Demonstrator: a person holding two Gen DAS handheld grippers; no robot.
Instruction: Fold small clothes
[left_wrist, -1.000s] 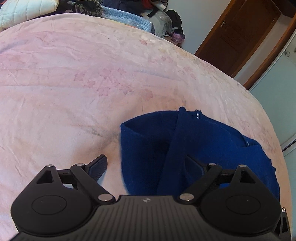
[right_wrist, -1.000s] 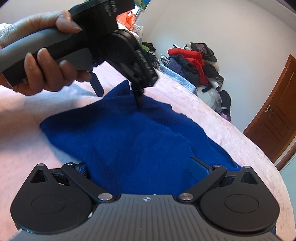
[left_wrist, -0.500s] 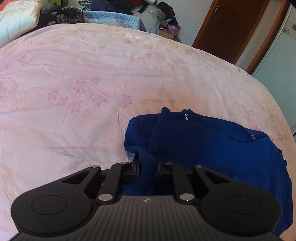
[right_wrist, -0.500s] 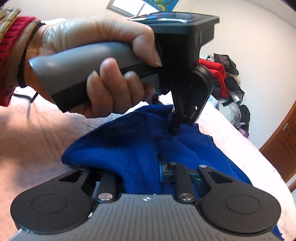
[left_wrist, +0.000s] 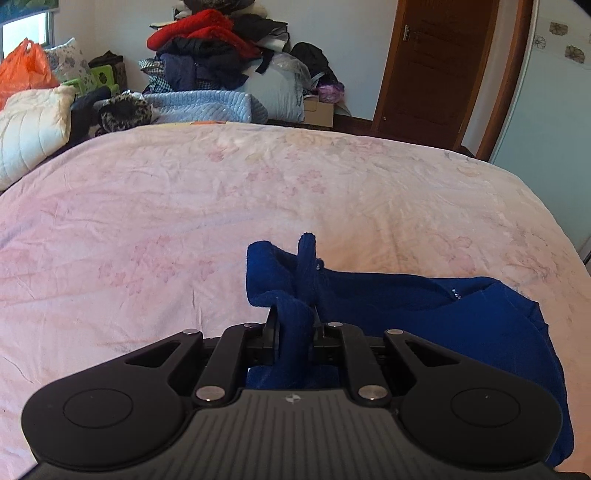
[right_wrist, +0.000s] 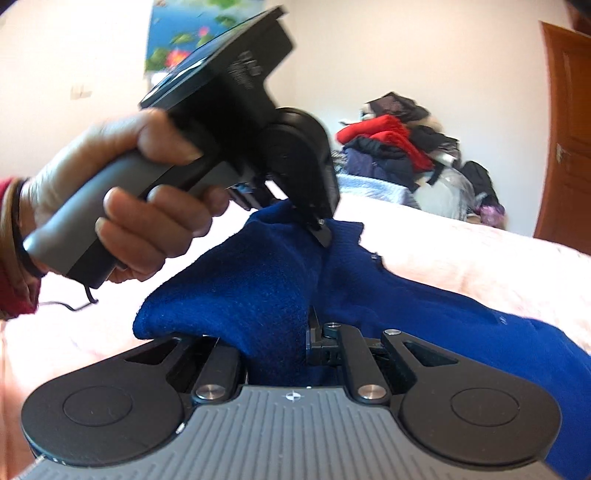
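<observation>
A small dark blue knit garment (left_wrist: 424, 314) lies on the pink floral bedsheet (left_wrist: 184, 221), partly lifted at one edge. My left gripper (left_wrist: 293, 317) is shut on a bunched fold of the garment. In the right wrist view the left gripper (right_wrist: 319, 230) shows held by a hand, pinching the garment's (right_wrist: 258, 280) raised edge. My right gripper (right_wrist: 277, 332) is shut on another fold of the same garment, close below the left one. The cloth hides the right gripper's left finger.
A pile of clothes (left_wrist: 214, 55) and a light blue quilt (left_wrist: 207, 107) lie beyond the bed's far edge. A white pillow (left_wrist: 29, 129) is at the far left. A brown door (left_wrist: 436, 66) stands at the back right.
Both grippers closed on the blue garment from open a second ago. They have since lifted its edge off the bed, and the views tilted up toward the room.
</observation>
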